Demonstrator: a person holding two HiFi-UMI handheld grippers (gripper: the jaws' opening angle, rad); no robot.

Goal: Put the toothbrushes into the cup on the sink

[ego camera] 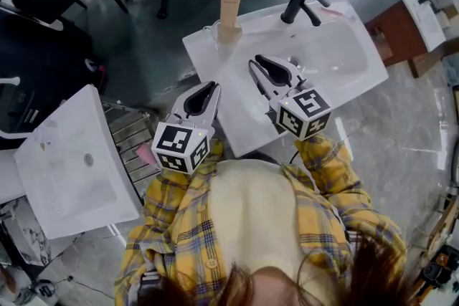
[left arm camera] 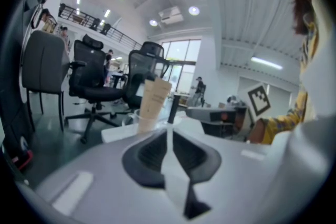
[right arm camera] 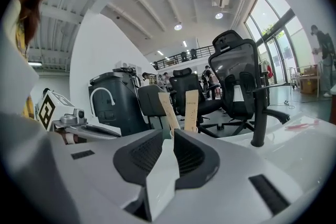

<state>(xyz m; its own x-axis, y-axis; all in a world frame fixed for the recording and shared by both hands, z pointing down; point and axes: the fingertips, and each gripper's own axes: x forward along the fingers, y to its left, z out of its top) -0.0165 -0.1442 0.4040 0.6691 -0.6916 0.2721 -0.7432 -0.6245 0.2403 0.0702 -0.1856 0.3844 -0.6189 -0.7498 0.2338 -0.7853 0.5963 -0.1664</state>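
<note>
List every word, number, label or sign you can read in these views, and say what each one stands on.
Nothing here can be read as text.
Print on the beige toothbrush packs at the back corner of the sink: small dark lettering, too small to read in any view.
Faces of the left marker cube and the right marker cube: black-and-white square patterns only, no letters or digits.
</note>
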